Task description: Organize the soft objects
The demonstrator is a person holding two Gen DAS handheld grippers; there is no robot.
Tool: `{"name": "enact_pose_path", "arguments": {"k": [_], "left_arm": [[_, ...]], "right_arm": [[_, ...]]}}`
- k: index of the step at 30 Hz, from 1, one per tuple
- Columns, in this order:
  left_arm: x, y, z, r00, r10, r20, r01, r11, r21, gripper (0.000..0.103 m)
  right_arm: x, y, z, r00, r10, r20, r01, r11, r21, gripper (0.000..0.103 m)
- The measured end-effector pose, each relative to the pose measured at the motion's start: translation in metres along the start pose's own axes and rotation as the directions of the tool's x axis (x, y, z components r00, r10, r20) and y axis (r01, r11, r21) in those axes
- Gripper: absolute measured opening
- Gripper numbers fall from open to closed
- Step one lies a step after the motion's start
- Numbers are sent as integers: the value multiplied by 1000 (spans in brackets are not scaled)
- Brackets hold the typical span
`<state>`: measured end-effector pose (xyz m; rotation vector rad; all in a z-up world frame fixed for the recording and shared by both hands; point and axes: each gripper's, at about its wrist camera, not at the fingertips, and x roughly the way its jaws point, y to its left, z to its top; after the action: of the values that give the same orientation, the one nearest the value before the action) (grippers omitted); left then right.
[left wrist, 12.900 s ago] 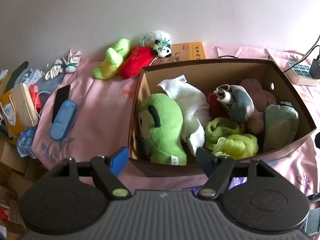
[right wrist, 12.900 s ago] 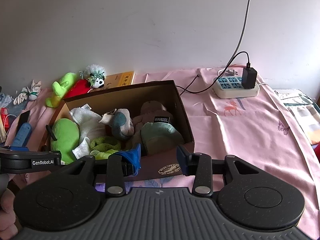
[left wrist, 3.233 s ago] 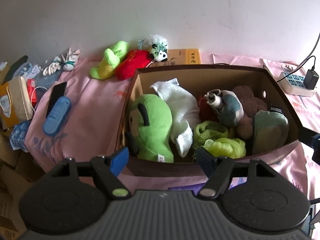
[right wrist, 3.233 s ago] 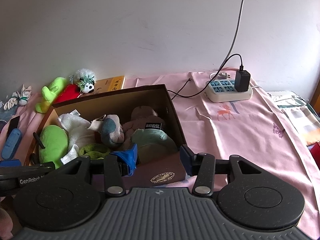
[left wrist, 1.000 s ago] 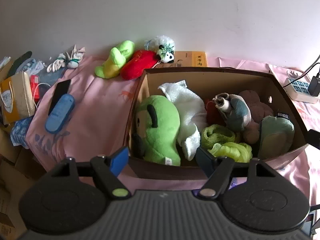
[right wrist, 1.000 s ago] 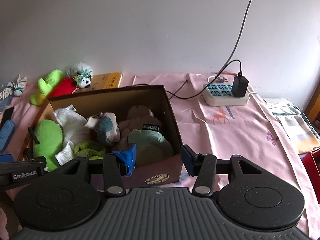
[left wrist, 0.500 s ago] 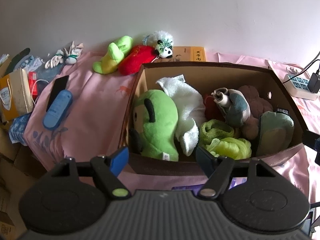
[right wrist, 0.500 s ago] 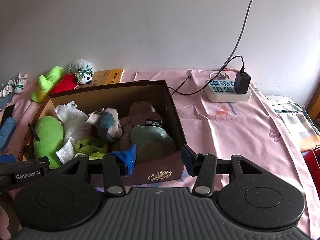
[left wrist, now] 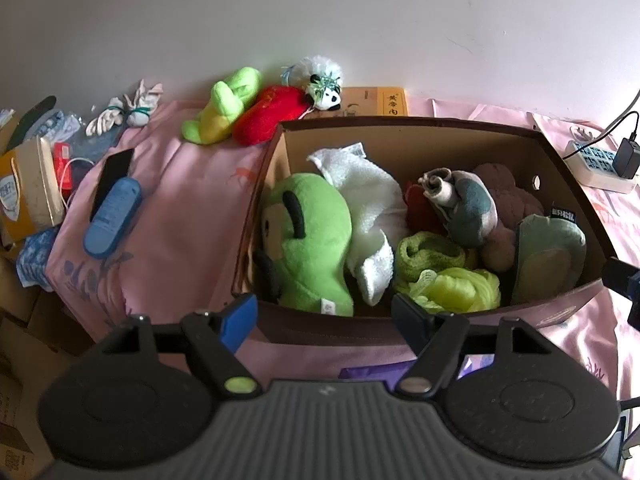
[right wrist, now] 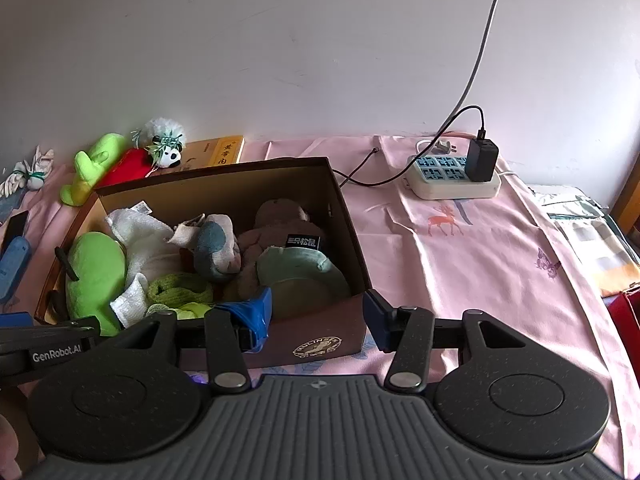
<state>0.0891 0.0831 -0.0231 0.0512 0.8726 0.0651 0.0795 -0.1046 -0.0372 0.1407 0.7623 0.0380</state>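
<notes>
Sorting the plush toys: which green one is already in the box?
The big green plush with black stripes, at the box's left end; the lime one lies outside.

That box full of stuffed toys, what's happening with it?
A person holds a two-finger gripper in each hand over the cardboard box, sorting soft things. The left gripper and right gripper are both open and empty. The big green plush and white towel lie inside; a red plush and a panda toy sit outside, behind it.
</notes>
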Motion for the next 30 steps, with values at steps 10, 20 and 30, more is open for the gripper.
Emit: {"name": "enact_pose_path", "arguments": {"k": [10, 20, 30], "left_arm": [[-6, 0, 0, 1000, 4, 27, -4, 1000, 2, 75], [-4, 2, 1, 1000, 2, 18, -2, 1000, -5, 75], [-5, 1, 2, 1000, 1, 29, -1, 1000, 0, 75]], "right_arm": [[-4, -4, -2, 1000, 10, 26, -11, 999, 33, 35], [-4, -4, -2, 999, 11, 31, -12, 999, 43, 36], [-8, -4, -3, 998, 20, 54, -23, 998, 50, 36]]}}
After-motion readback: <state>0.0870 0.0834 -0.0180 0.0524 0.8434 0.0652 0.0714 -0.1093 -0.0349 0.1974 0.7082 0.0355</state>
